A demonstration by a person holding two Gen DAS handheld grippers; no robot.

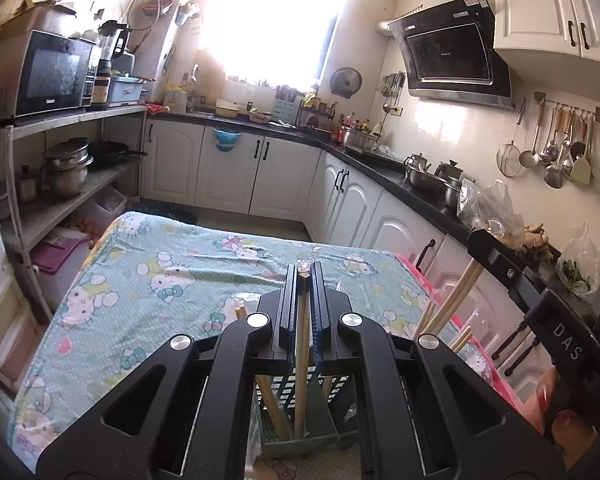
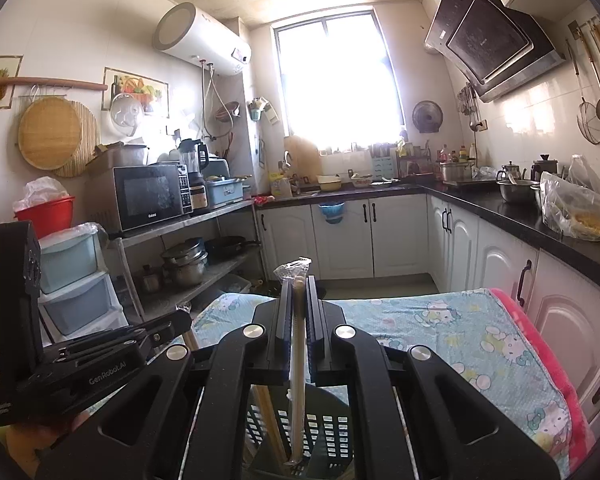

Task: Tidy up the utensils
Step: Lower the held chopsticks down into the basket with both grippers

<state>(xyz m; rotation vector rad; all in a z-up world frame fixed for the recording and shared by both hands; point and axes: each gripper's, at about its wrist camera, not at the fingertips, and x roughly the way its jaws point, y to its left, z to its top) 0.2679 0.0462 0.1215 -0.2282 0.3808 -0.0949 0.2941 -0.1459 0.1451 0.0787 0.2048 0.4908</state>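
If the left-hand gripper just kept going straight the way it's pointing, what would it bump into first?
Probably the cartoon-print cloth on the table. The left gripper, shut on a chopstick, points slightly downward over the dark slotted basket. Past the cloth's far edge are white cabinets, though depth is hard to judge.

Strong daylight is admitted through the window [image 1: 278, 20], which is blown out to white; fisheye bending and dark vignetting are noted at edges.
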